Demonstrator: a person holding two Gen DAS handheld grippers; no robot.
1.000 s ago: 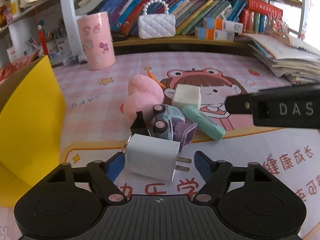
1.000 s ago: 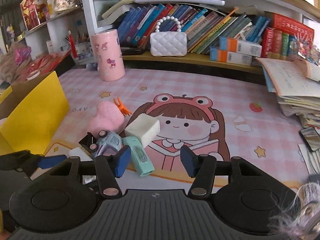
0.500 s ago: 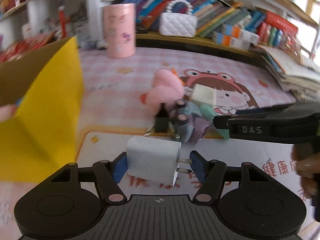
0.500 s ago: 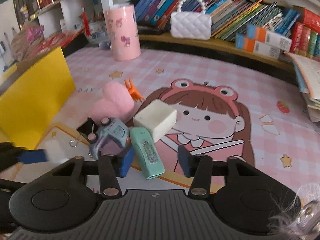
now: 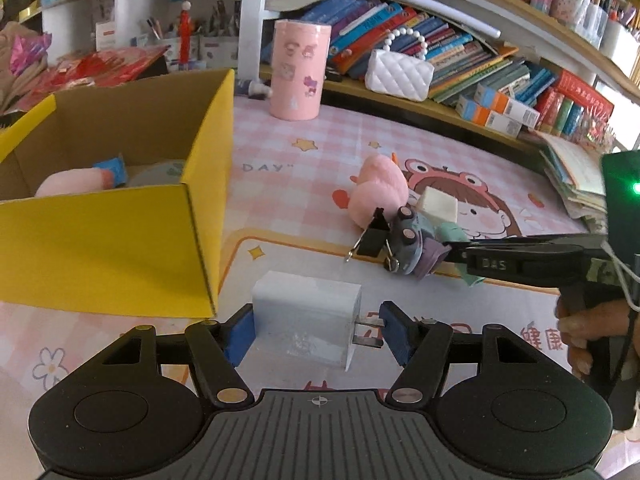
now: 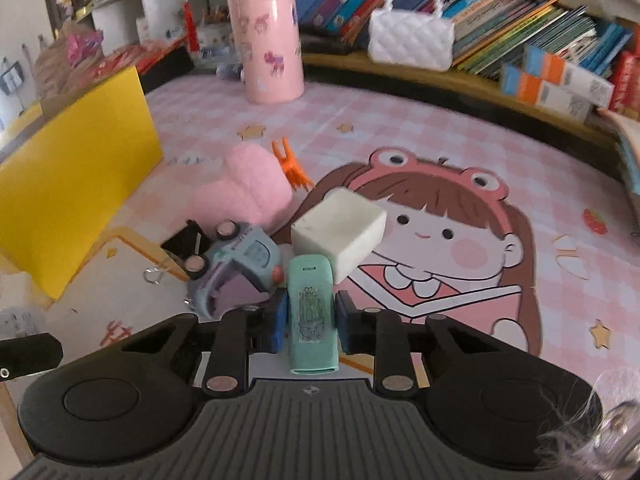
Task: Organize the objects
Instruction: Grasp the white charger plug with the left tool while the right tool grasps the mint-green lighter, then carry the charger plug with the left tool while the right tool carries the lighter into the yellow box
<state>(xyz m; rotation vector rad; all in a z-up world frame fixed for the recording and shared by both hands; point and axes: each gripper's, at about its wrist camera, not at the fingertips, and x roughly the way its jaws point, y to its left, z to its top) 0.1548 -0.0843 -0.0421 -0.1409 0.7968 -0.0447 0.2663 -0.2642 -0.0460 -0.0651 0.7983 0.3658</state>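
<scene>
The left hand-held gripper (image 5: 316, 330) is clamped on a white plastic wall charger (image 5: 306, 322): its blue pads press the charger's flat back on one side and the tips of its two metal prongs on the other. The charger is held above the pink checked cartoon mat on the desk (image 5: 304, 160), just right of the near corner of an open yellow cardboard box (image 5: 120, 240). Inside the box lie a pink plush piece (image 5: 70, 182) and a grey round thing, partly hidden by the box wall.

The right hand-held gripper (image 6: 310, 316) is closed around a mint-green oblong case printed with a cactus (image 6: 312, 312), pads touching both long sides. The case's far end touches a cream rectangular block (image 6: 340, 230) that leans over it. Just left of the case lies a pale blue toy car on its side (image 6: 236, 260), with a black binder clip (image 6: 182, 240) beside it, a pink plush toy (image 6: 244, 196) farther off, and an orange hair claw (image 6: 290, 164) at the plush's right edge. A tall pink cylindrical holder (image 6: 268, 46) stands at the far end of the mat.
</scene>
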